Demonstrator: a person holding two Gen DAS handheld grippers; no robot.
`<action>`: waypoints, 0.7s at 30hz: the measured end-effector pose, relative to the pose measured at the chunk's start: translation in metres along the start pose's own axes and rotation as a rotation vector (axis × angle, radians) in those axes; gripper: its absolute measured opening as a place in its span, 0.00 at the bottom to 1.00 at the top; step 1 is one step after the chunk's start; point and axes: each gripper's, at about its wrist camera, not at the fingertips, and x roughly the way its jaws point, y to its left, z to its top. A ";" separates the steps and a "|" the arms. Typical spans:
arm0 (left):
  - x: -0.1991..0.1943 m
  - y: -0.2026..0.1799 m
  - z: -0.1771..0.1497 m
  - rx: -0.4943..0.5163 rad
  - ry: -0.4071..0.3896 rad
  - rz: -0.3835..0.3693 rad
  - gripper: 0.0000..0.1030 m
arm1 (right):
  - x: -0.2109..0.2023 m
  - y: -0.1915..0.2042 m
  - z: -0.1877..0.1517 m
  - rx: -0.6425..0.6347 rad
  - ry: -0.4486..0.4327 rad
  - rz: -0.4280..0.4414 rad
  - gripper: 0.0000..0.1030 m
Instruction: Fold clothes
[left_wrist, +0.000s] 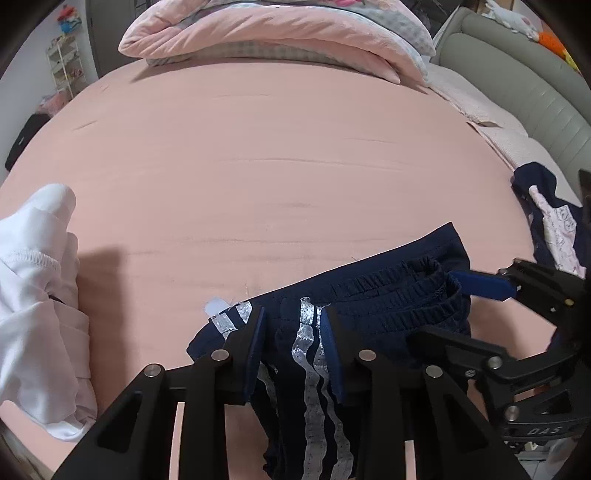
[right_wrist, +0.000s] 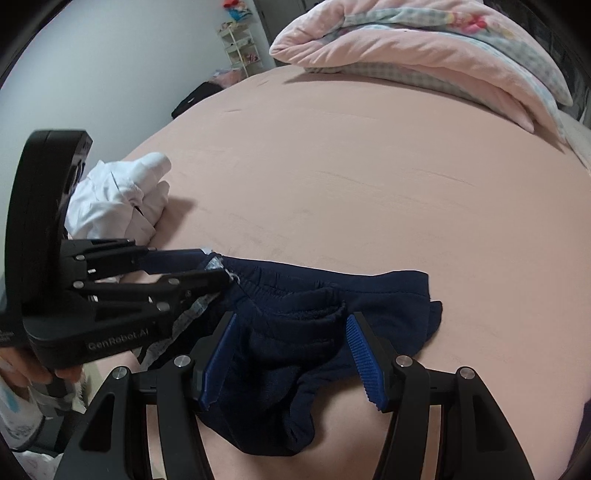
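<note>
So there's a pair of navy blue shorts with silvery-white wavy side stripes (left_wrist: 314, 354) lying near the front edge of a bed covered in a smooth pink sheet (left_wrist: 258, 166), elastic waistband bunched up. The left claw (left_wrist: 291, 332) has the striped side seam between its blue pads and looks clamped on that fabric; from the right wrist view it (right_wrist: 221, 269) comes in from the left and bites the striped end of the shorts (right_wrist: 295, 332). The right claw (right_wrist: 291, 347) sits over the waistband area with its jaws apart, dark cloth between the ribbed blue pads (right_wrist: 364, 358) but neither pad pressing on it as far as the view shows; in the left view it (left_wrist: 476, 291) reaches in from the right toward the waistband. A crumpled white garment (left_wrist: 33, 295) sits off to the left on the bed, and a folded pink quilt with a checked and floral lining (left_wrist: 280, 33) lies at the far side. At the right edge there's another dark and pink patterned heap of clothes (left_wrist: 550, 225). A hand (right_wrist: 22, 365) grips the left gripper's handle.
</note>
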 end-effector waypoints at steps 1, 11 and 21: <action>0.000 0.001 0.000 -0.003 0.001 0.000 0.27 | 0.002 0.000 0.000 0.000 0.004 0.007 0.56; -0.003 0.007 0.000 -0.037 -0.003 0.019 0.26 | 0.007 0.006 0.007 -0.009 -0.023 -0.038 0.13; -0.017 0.024 0.004 -0.069 -0.031 0.029 0.25 | 0.012 0.007 0.027 0.018 -0.028 -0.043 0.13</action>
